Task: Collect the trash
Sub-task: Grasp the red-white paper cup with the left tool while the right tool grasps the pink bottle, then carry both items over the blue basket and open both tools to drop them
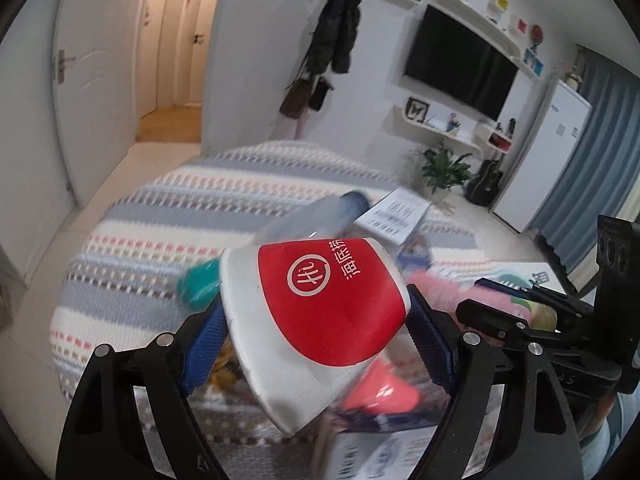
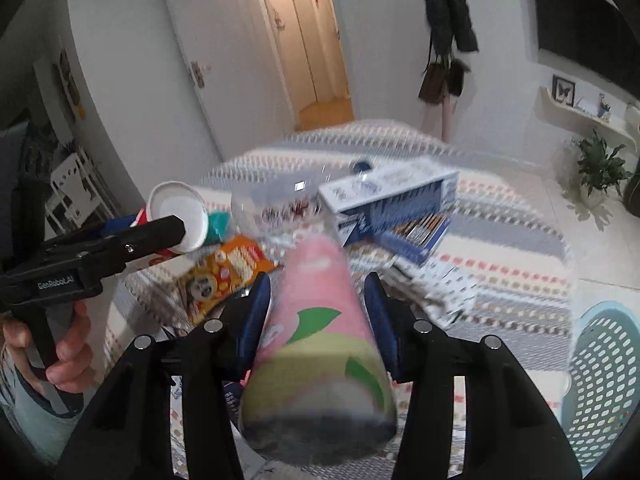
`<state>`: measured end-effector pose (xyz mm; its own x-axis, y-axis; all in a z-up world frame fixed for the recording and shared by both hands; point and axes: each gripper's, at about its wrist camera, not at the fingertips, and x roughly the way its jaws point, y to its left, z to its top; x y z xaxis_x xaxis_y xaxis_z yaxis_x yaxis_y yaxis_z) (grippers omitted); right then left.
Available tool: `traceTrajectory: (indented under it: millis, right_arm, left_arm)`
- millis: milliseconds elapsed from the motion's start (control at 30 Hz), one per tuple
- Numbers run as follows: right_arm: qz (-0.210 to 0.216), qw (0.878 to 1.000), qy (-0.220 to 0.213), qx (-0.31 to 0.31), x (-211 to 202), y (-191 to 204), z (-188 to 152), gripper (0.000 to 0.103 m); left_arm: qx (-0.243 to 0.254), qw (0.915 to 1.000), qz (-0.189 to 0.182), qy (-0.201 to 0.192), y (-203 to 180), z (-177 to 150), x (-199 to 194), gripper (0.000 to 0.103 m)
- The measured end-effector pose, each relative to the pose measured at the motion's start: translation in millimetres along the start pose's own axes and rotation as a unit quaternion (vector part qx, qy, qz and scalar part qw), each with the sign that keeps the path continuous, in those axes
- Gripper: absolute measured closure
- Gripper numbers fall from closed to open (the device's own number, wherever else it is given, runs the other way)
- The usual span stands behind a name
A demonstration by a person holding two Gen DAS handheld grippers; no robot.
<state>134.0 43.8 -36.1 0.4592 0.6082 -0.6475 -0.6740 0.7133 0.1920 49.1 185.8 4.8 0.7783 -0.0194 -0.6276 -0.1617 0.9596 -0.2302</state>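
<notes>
**Both grippers loaded over the striped table**

The left gripper [image 1: 316, 320] clamps a red-and-white paper cup [image 1: 320, 312] printed with a circled logo and Chinese characters; the cup lies tilted, its mouth toward nine o'clock in the right wrist view. The right gripper [image 2: 318, 320] squeezes a pink-and-green can [image 2: 320, 344] with leaf artwork, its lettering blurred. "GenRobot.AI" marks the left tool's body. A perforated teal basket [image 2: 604, 380] sits at four o'clock.

Striped blanket [image 2: 500, 240]: blue-white box [image 2: 392, 204], orange snack packet [image 2: 224, 276], clear bottle [image 2: 280, 200] lying on it.
</notes>
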Motion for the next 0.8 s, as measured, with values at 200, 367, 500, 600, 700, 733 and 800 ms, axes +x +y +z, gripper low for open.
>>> traceTrajectory:
  millis: [200,367,500,600,700,733,800]
  right_arm:
    - [-0.008,1.0,-0.021,0.006,-30,-10,5,0.059]
    - [-0.007,1.0,0.01,0.008,-37,-17,-15,0.06]
    - [-0.024,0.999,0.047,0.003,-29,-18,-41,0.068]
    - [-0.04,0.996,0.076,-0.01,-19,-12,-57,0.071]
    - [-0.042,0.995,0.092,-0.009,-13,-11,-64,0.07]
    - [-0.044,0.994,0.095,-0.009,-14,-11,-65,0.07]
    - [-0.045,0.993,0.107,-0.002,-16,-13,-66,0.066]
  left_arm:
    - [0.03,0.9993,-0.016,-0.014,-34,15,0,0.022]
    - [0.038,0.9989,-0.024,-0.007,-47,9,5,0.022]
    - [0.038,0.999,-0.025,-0.004,-45,3,8,0.022]
    - [0.037,0.9989,-0.03,-0.004,-43,1,8,0.022]
    - [0.041,0.9986,-0.033,-0.004,-45,0,6,0.022]
    - [0.043,0.9985,-0.034,-0.006,-45,0,5,0.022]
    - [0.045,0.9984,-0.034,-0.008,-45,-1,3,0.022]
